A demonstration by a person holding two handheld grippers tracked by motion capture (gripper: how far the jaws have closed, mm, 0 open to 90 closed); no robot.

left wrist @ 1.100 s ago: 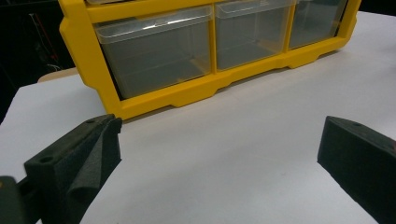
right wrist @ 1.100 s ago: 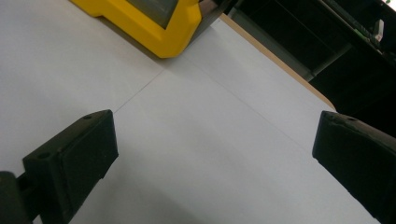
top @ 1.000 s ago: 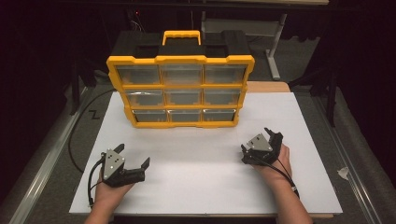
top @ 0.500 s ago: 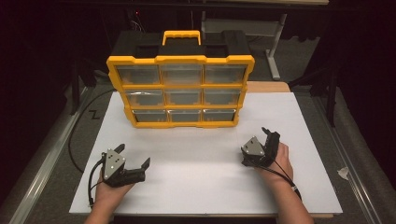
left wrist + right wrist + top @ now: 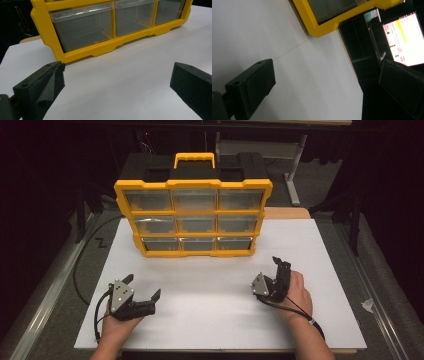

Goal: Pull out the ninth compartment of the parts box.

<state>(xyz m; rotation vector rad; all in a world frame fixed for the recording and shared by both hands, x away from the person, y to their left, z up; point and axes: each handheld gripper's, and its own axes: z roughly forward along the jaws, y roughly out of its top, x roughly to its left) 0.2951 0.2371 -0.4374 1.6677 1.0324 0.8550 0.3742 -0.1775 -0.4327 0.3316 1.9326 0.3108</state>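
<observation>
Yellow organizer [image 5: 193,218] with nine clear drawers, standing upright at the far middle of the white table [image 5: 310,250], black top and yellow carry handle [image 5: 193,159] above. Drawers all seated in the frame, in three rows of three. Left gripper [image 5: 144,288] low over the near left of the table, held in the left hand [image 5: 118,322], jaws spread wide with nothing between them, pointing toward the middle of the table and well apart from the organizer. In the left gripper view, bottom row of drawers [image 5: 82,27] straight ahead beyond bare white surface, both black foam pads [image 5: 41,83] far apart at the frame's edges. Right gripper [image 5: 279,270] at the near right, held in the right hand [image 5: 297,295], rolled on its side so that one jaw sits above the other, jaws likewise spread and empty, tips aimed toward the organizer's lower right corner but not touching it. In the right gripper view, steeply tilted scene: corner of the yellow frame [image 5: 329,25] at the top, table edge running diagonally, a lit screen [image 5: 404,40] off beyond the table. Black cable [image 5: 80,270] curving along the left side of the table.
</observation>
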